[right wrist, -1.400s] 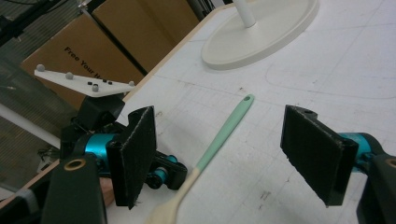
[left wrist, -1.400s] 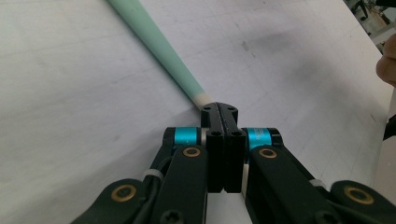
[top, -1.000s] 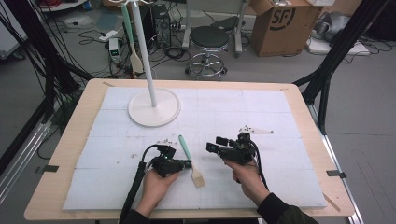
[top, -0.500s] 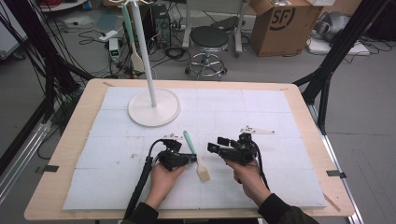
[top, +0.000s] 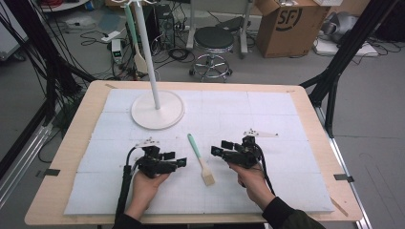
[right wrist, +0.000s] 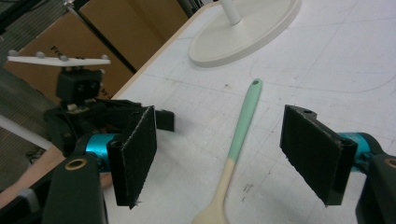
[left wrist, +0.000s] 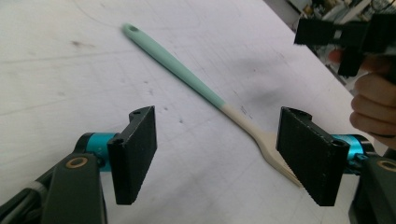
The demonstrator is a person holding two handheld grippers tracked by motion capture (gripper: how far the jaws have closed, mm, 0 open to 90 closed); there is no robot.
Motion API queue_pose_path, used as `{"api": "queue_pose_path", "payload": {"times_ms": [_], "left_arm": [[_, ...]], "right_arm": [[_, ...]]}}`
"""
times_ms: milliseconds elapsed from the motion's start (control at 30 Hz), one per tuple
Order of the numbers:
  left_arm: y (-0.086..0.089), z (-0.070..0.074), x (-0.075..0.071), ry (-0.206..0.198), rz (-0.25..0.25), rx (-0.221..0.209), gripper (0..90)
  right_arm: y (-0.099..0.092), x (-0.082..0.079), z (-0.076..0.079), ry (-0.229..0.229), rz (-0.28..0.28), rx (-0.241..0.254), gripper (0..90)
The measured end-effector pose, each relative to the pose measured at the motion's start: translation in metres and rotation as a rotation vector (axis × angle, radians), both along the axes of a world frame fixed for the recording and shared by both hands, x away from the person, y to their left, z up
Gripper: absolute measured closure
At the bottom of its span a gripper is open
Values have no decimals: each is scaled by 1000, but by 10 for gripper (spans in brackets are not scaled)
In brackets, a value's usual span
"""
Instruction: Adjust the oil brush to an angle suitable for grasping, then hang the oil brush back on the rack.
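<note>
The spatula [top: 200, 158] lies flat on the counter [top: 305, 124] between the 2 grippers, mint handle pointing toward the white stand base [top: 157, 109]. The left gripper [top: 180, 162] has just been opening; its fingers [left wrist: 135, 151] stand apart with nothing between them. The right gripper [top: 216, 151] is spread too, empty. By my reading, lifting is not yet begun. The stand's top is cut off.
</note>
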State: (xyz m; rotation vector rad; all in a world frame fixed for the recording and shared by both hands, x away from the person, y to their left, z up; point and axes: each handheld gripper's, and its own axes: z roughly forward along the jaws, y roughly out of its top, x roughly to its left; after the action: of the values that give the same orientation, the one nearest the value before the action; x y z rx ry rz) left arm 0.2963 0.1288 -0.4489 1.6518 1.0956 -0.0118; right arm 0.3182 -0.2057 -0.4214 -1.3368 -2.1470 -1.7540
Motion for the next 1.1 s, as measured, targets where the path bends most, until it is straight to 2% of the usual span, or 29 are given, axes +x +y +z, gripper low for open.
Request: {"api": "queue_pose_path", "payload": {"times_ms": [100, 233, 333, 500, 633, 767, 833, 900, 933, 967, 1067, 1100], "left_arm": [[14, 5, -4, -29, 17, -37, 291], [31, 13, -13, -78, 27, -59, 272], [44, 18, -23, -134, 48, -55, 258], [64, 22, -37, -189, 88, -65, 239], [77, 22, -44, -207, 115, -85, 238], [83, 22, -47, -213, 130, -99, 239], [85, 22, -48, -218, 138, -113, 239], [85, 24, -48, -229, 134, -118, 239], [85, 24, -49, -229, 135, -117, 239], [85, 24, -49, -236, 137, -117, 239], [85, 25, -49, -243, 134, -128, 238], [85, 25, -49, -242, 137, -130, 237]], "right_arm": [[2, 1, -2, 9, -4, -6, 270], [4, 2, -4, 9, -4, -16, 270], [5, 3, -5, 11, -1, -25, 270], [9, 4, -8, 12, 8, -39, 270], [13, 6, -12, 21, 7, -58, 270], [20, 7, -16, 31, 12, -112, 271], [24, 8, -19, 47, 13, -125, 286], [26, 10, -23, 87, -2, -123, 323], [27, 12, -25, 118, -3, -106, 342], [27, 14, -28, 128, -3, -104, 343], [30, 19, -35, 191, 0, -121, 345], [32, 19, -37, 199, 3, -129, 359]]}}
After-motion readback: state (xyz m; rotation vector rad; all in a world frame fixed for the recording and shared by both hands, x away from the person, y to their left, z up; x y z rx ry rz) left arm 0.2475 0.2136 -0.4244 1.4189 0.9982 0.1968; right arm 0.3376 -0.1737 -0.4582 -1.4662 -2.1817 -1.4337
